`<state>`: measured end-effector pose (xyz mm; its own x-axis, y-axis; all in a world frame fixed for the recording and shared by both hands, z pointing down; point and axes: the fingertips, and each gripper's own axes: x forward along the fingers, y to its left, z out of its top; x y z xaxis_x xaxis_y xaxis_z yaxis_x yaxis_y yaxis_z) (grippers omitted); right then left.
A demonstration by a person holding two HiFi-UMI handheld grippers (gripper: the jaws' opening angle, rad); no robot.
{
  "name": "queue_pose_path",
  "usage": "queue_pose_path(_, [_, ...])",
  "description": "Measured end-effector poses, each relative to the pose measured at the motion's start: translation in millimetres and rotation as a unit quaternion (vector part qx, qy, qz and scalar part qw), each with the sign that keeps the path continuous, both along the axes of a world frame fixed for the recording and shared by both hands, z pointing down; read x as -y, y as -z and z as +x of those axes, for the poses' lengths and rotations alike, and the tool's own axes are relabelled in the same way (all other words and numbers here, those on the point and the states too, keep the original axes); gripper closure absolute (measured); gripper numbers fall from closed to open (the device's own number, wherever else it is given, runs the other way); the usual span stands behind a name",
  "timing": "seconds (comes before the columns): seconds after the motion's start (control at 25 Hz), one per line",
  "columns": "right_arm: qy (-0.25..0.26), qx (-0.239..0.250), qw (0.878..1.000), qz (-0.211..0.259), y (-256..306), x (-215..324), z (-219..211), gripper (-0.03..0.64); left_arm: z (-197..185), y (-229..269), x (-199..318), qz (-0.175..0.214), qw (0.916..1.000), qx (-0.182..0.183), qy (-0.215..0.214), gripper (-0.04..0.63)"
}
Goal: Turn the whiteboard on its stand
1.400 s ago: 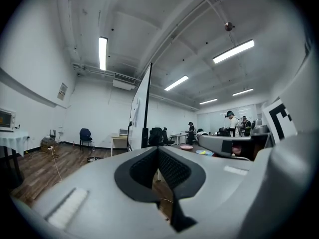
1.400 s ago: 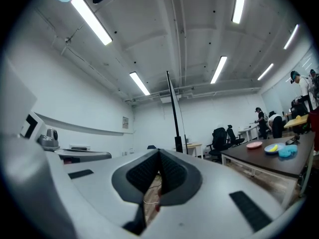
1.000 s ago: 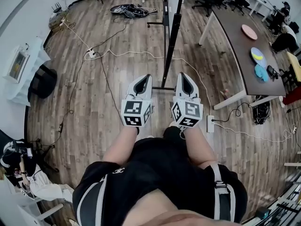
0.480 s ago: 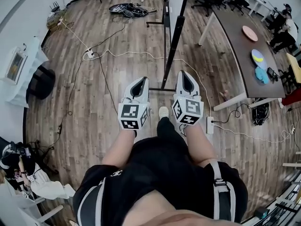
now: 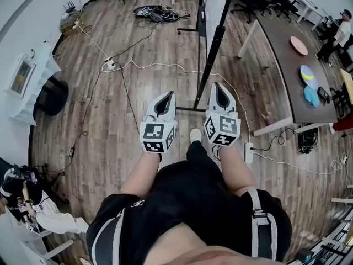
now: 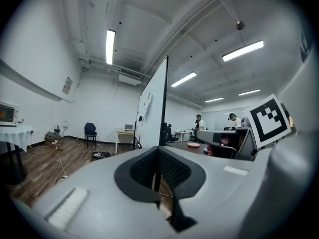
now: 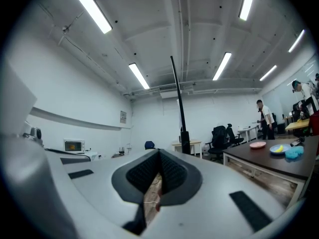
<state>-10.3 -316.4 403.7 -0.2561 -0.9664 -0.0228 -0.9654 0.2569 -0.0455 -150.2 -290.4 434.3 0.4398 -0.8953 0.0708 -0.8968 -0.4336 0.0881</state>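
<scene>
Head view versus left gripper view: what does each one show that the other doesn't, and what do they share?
Only the head view shows the person's black clothing and the whiteboard stand's black foot on the wooden floor. Only the left gripper view shows the long ceiling strip lights and the tall whiteboard's white face. Both show the left gripper, shut and empty, and the dark brown table with its round pink plate.
</scene>
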Motion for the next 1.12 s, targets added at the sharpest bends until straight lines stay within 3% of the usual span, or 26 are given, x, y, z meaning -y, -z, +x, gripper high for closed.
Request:
queue_pose_path(0.36, [-0.004, 0.013, 1.000, 0.004, -5, 47, 6, 0.618, 6, 0, 48, 0.008, 0.9999, 0.012, 0.002, 0.586])
queue_pose_path(0.8, [-0.015, 0.000, 1.000, -0.002, -12, 142, 34, 0.618, 43, 6, 136, -0.002, 0.9998, 0.011, -0.013, 0.586])
queue_pose_path(0.88, [-0.004, -0.002, 1.000, -0.005, -16, 158, 35, 0.544, 50, 4, 149, -0.003, 0.9998, 0.013, -0.014, 0.586])
queue_pose_path(1.12, [-0.001, -0.002, 1.000, -0.025, -29, 201, 43, 0.468, 60, 1, 176, -0.007, 0.9998, 0.019, -0.008, 0.586])
